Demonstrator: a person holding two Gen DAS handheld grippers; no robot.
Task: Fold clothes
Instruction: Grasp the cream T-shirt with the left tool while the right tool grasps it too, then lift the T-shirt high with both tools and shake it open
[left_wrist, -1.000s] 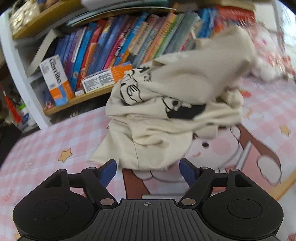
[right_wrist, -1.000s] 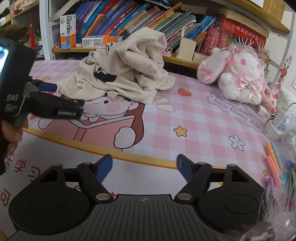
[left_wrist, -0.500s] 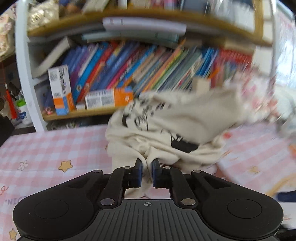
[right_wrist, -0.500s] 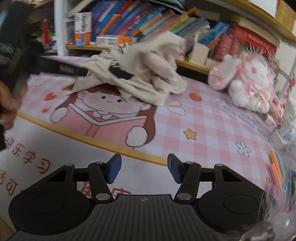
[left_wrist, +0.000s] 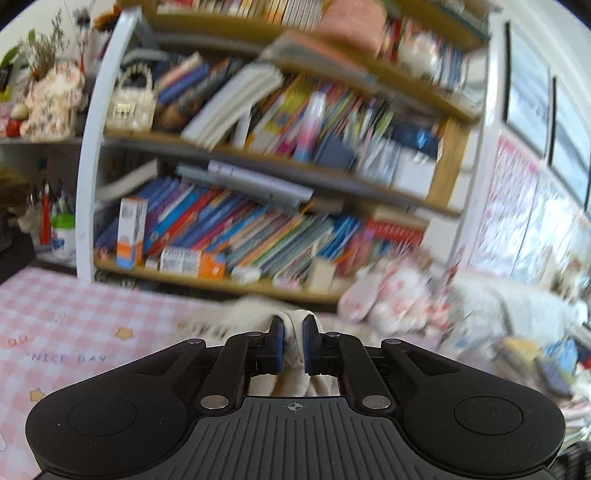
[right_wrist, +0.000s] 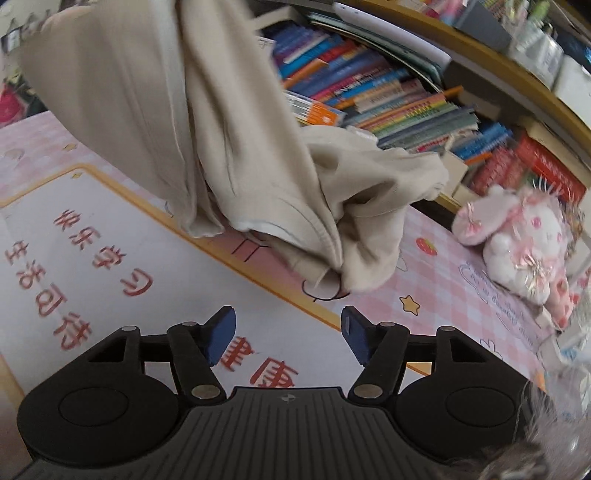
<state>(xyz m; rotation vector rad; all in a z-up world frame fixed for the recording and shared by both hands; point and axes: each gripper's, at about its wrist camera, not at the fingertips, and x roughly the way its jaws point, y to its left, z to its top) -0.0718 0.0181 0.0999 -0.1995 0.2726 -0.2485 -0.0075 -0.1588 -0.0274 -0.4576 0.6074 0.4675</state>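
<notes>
A cream garment (right_wrist: 229, 155) hangs lifted in the right wrist view, its lower folds still resting on the pink printed mat (right_wrist: 110, 266). In the left wrist view, my left gripper (left_wrist: 293, 345) is shut on a fold of that cream garment (left_wrist: 295, 325), raised and aimed at the bookshelf. My right gripper (right_wrist: 288, 332) hovers low over the mat in front of the hanging cloth; its jaws are opening and nothing lies between them. The left gripper itself is outside the right wrist view.
A bookshelf (left_wrist: 258, 229) packed with books runs along the back. A pink plush rabbit (right_wrist: 517, 243) sits on the mat at the right, seen blurred as the plush (left_wrist: 388, 295) from the left. Pens and clutter lie at the far right edge.
My left gripper closed on the garment's near edge and lifted it high, so the cloth now hangs up off the mat. My right gripper rolled and shifted closer to the cloth.
</notes>
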